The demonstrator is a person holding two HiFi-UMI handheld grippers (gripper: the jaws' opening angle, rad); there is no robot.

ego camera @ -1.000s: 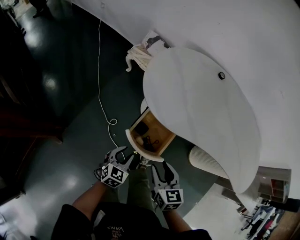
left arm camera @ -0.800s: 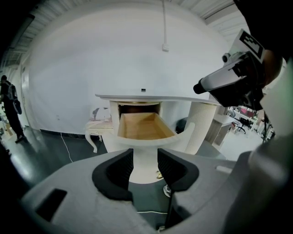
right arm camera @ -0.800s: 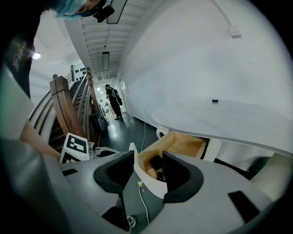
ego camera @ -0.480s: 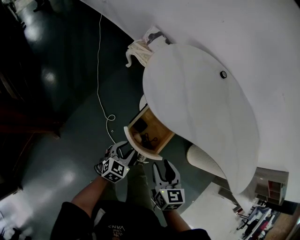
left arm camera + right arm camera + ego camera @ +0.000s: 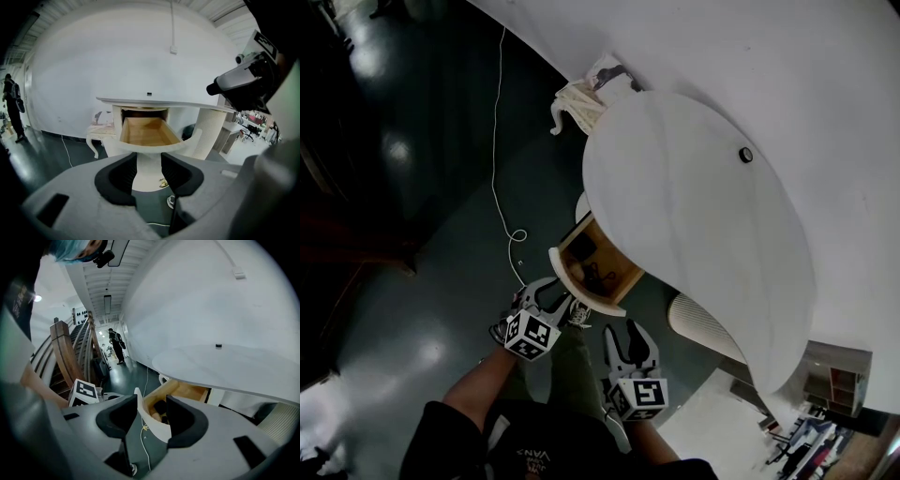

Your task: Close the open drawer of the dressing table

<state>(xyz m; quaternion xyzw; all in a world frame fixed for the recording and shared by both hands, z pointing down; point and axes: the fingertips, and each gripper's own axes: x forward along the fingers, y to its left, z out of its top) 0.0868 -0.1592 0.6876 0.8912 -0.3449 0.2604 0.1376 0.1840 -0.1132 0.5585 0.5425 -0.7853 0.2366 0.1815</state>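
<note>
Two grippers hang in front of the open drawer (image 5: pixel 598 269) of the white desk (image 5: pixel 694 234), and neither grasps anything. The left gripper (image 5: pixel 553 298) has its fingers released and spread. Through the gap between them, in its own view, the curved white drawer front shows just ahead and a little above the fingertips. From overhead those fingertips sit very close to the near left corner of the drawer front, but I cannot tell whether they touch it. The right gripper (image 5: pixel 626 336) hangs a little farther back, its fingers also released with an empty gap. The drawer's front edge lies ahead of them, clearly apart.

The drawer is pulled well out from under the rounded desk top, baring its pale wooden inside. A few dark items (image 5: pixel 592 278) lie in it, too small to name. Far beyond both sets of fingers, a small black object (image 5: pixel 745 155) sits on the desk top. A ribbed white column (image 5: pixel 705 323) stands off to the right of the right fingers. A white cable (image 5: pixel 496 141) trails over the dark floor to the left of the left fingers.
</note>
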